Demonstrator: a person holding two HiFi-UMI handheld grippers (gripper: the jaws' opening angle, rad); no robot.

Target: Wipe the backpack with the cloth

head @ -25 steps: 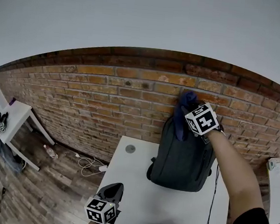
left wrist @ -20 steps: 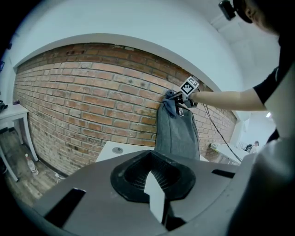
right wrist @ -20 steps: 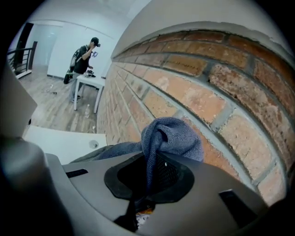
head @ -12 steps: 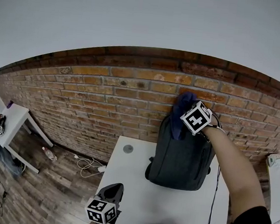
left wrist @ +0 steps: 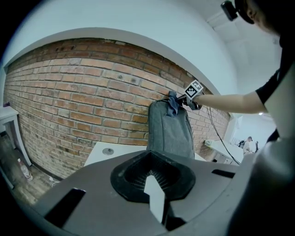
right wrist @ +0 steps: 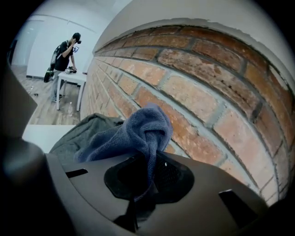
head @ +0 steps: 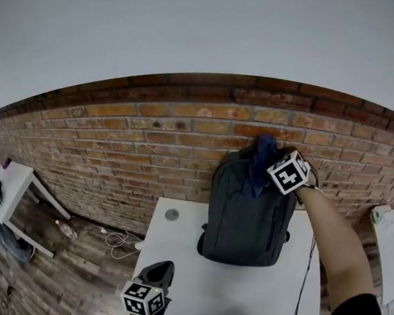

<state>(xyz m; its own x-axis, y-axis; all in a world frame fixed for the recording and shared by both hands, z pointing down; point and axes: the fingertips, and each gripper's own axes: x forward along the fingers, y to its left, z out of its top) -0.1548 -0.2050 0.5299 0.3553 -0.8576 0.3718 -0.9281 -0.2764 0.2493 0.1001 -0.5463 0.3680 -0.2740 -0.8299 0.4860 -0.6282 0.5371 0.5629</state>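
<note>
Right gripper point(right wrist: 140, 198) jaws clamped on blue cloth point(right wrist: 133, 133), held at top of backpack point(head: 248, 207). Backpack stands upright on desk point(head: 240, 289), against brick wall point(head: 150, 142), likely propped for wiping. Left gripper point(left wrist: 156, 203) parked low, jaws together, empty.

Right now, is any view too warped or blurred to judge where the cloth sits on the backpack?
Head view: fisheye bows the brick wall, yet cloth and backpack are sharp. Right gripper view: cloth close and crisp, dark corners. Left gripper view: backpack small but clear, a washed-out patch at right.
</note>
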